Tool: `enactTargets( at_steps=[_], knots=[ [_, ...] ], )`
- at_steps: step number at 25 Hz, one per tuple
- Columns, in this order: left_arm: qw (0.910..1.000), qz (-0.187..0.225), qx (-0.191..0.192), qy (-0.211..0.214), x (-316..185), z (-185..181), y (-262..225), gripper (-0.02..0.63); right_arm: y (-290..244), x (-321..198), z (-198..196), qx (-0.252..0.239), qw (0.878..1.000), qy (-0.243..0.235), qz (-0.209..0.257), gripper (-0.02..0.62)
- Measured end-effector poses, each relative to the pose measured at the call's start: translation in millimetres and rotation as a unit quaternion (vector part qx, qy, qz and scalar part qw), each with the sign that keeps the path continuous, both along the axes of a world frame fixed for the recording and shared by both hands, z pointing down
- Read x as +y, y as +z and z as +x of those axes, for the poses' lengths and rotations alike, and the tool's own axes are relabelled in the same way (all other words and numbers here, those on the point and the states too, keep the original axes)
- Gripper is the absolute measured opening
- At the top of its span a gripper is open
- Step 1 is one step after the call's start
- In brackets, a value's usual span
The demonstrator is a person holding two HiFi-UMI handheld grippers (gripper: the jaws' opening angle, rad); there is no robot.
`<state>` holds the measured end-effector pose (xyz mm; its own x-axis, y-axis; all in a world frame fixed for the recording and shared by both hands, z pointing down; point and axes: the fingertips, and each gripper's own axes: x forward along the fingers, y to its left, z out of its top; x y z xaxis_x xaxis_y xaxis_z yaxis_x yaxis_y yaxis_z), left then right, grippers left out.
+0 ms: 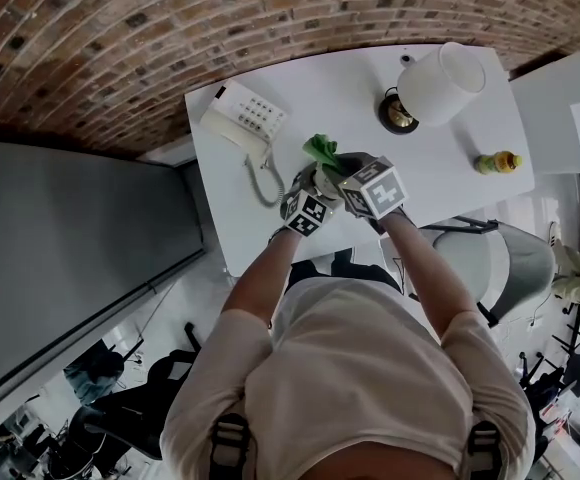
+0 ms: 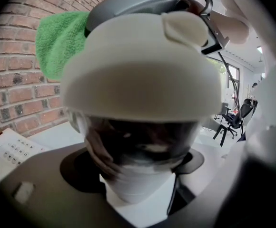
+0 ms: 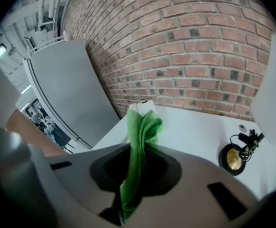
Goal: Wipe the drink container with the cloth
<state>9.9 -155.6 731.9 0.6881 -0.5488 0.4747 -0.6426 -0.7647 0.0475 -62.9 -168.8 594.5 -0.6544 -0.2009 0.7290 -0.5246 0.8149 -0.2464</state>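
Over the white table (image 1: 440, 183) both grippers meet. My left gripper (image 1: 308, 196) is shut on the drink container (image 2: 138, 80), a dark see-through cup with a white lid that fills the left gripper view; its jaws (image 2: 138, 175) clamp the cup's body. My right gripper (image 1: 355, 176) is shut on a green cloth (image 3: 139, 151), which hangs folded between its jaws (image 3: 128, 194). The cloth (image 1: 321, 150) pokes out above the grippers and lies against the lid's upper left side (image 2: 57, 39). In the head view the grippers largely hide the cup.
A white desk phone (image 1: 242, 118) with a coiled cord sits at the table's left. A lamp with a white shade (image 1: 442, 82) and brass base (image 3: 232, 158) stands at the back right. A small yellow-green bottle (image 1: 497, 162) lies further right. A grey chair (image 1: 515, 263) stands beside the table.
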Motion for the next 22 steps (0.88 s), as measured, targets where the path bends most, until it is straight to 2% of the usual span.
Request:
enactTargets(
  at_steps=[7,12,22],
  knots=[
    [1.0000,-0.003,0.001,-0.007,-1.2,-1.2,0.4,0.413,2.0,4.2,-7.5,-0.009,1.000,-0.008,-0.028,0.041],
    [0.9997,-0.017,0.014,-0.014,-6.5,-1.2,-0.5,0.411,1.5,-8.7,-7.7,-0.004,1.000,0.011,-0.012,0.041],
    [0.9999,-0.005,-0.012,-0.001,0.6,-0.8,1.2,0.411,4.4,19.4,-19.9,0.016,0.998,-0.045,-0.040,0.041]
  ],
)
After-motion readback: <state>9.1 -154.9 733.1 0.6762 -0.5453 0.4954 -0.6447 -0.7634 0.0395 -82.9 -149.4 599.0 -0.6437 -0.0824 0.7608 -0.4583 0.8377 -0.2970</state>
